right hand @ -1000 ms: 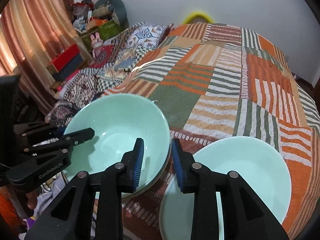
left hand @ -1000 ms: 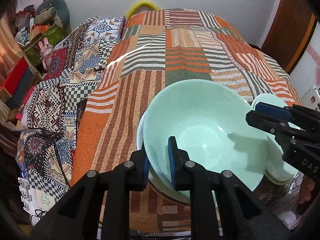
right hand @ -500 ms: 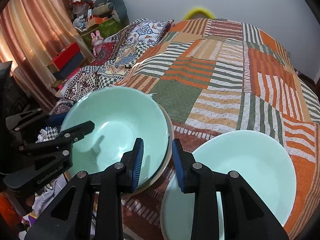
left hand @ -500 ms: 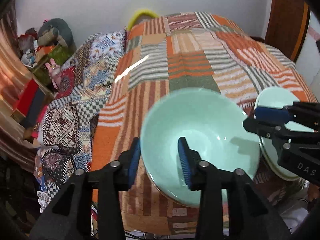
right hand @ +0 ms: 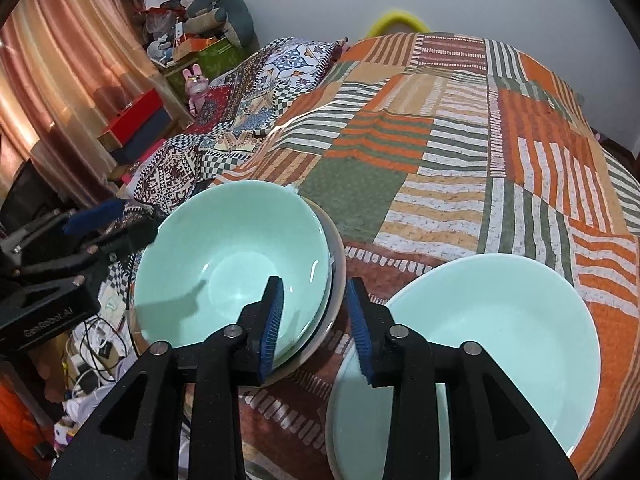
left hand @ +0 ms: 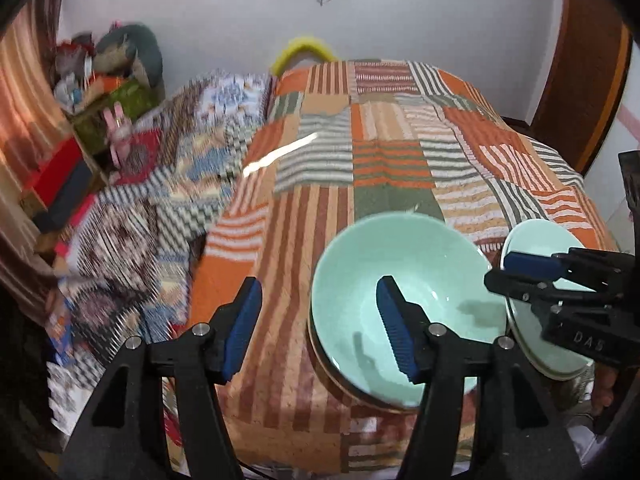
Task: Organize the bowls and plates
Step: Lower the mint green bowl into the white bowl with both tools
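A mint-green bowl [left hand: 404, 304] [right hand: 232, 272] sits nested in a stack on a pale plate [right hand: 338, 276] at the near edge of the patchwork bed. A second mint-green bowl [right hand: 492, 352] [left hand: 536, 248] sits to its right on another plate. My left gripper [left hand: 320, 328] is open and empty, its right finger over the left bowl's near rim; it also shows in the right wrist view [right hand: 112, 224]. My right gripper [right hand: 316, 320] is open and empty, hovering between the two bowls; it also shows in the left wrist view [left hand: 520, 268].
The patchwork quilt [right hand: 460, 128] covers the bed beyond the bowls. A patterned blanket [right hand: 248, 104] lies on its left side. Boxes and toys [right hand: 192, 60] stand by the curtain at left. Cables and clutter [right hand: 92, 352] lie on the floor below the bed edge.
My left gripper has opened wide, let go of the left bowl's rim, and pulled back up and left. The bowl now rests on the stack. My right gripper has hardly moved.
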